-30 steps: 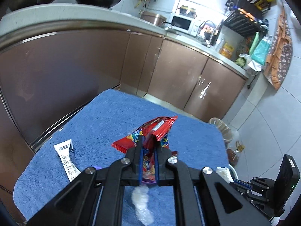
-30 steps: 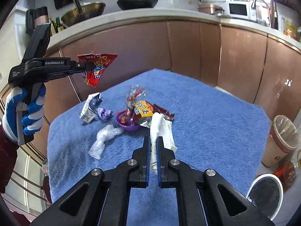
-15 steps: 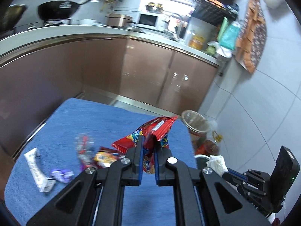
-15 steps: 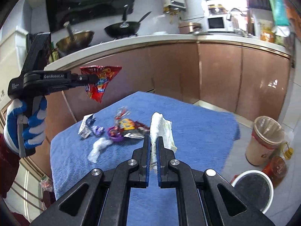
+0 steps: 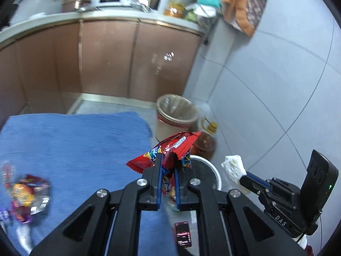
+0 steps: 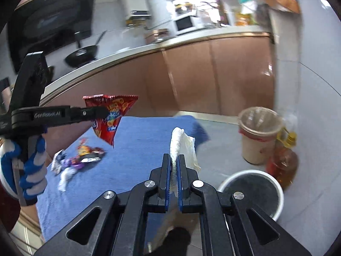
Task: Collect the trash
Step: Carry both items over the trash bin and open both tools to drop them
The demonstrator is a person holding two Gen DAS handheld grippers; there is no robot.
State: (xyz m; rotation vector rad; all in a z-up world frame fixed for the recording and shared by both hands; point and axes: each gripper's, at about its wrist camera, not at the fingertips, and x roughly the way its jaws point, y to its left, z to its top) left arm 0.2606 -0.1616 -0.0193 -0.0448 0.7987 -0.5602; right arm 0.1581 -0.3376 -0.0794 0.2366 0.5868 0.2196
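My left gripper [image 5: 168,160] is shut on a red snack bag [image 5: 170,149] and holds it in the air past the right edge of the blue table; the bag also shows in the right wrist view [image 6: 110,117]. My right gripper [image 6: 175,157] is shut on a crumpled white tissue [image 6: 181,145], also seen in the left wrist view [image 5: 232,166], over the floor beside the table. A white-rimmed bin with a dark inside [image 6: 253,189] stands on the floor below both grippers [image 5: 206,172].
Several wrappers [image 6: 85,155] and a white plastic scrap [image 6: 66,177] lie on the blue cloth table [image 6: 136,149]. A beige lined bin [image 6: 257,132] and an oil bottle [image 6: 283,164] stand by the tiled wall. Brown kitchen cabinets [image 5: 136,57] run behind.
Both grippers have swung right, away from the table's middle toward the floor bins, each still holding its piece of trash. The white-rimmed bin is now close below them.
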